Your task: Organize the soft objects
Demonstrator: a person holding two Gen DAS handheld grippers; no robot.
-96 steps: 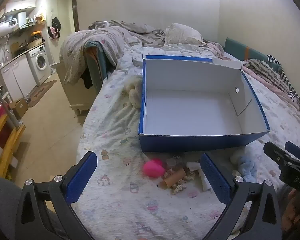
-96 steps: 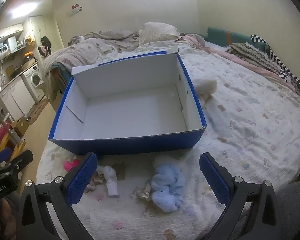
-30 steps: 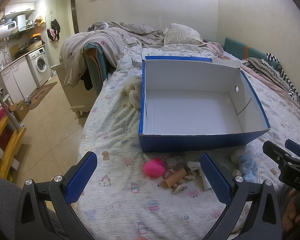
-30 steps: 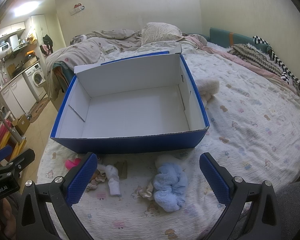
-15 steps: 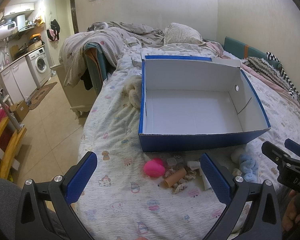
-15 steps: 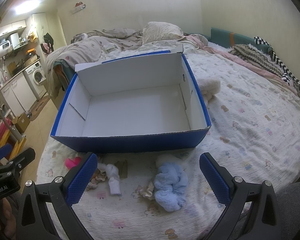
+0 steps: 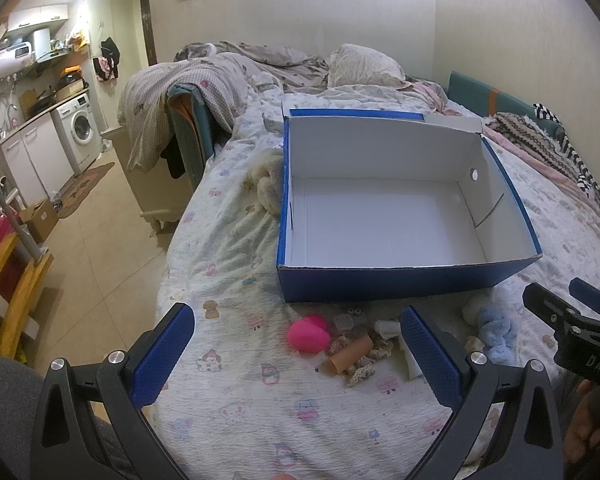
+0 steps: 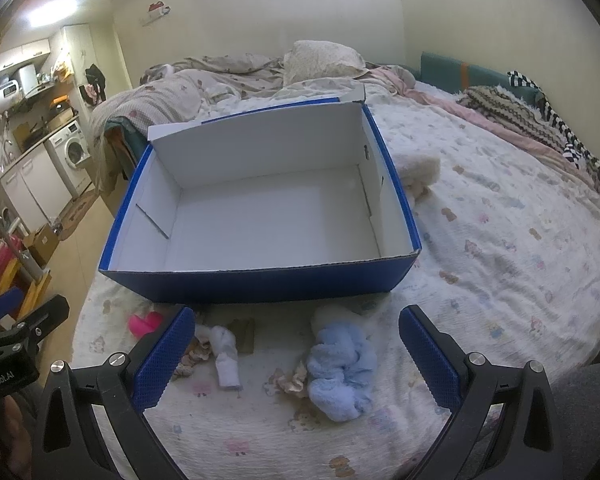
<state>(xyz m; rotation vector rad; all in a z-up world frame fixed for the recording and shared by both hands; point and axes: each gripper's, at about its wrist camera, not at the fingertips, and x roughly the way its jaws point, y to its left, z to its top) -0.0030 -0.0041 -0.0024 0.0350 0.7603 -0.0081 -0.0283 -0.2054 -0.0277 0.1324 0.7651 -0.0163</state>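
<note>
Box (image 8: 260, 280) wall fronting socks (image 8: 227, 354), blue plush (image 8: 342, 364)

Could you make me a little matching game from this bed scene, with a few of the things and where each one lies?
Things:
1. pink sponge
2. blue fluffy cloth
3. blue box
4. white sock

Places:
A. behind the small items, nothing inside
B. framed by the right gripper's open jaws
C. leftmost item, towards the bed edge
D. between sponge and cloth

Pairs: 1-C, 2-B, 3-A, 4-D

"DAS" on right gripper (image 7: 572, 320), "enRobot.AI" on left gripper (image 8: 16, 336)
</note>
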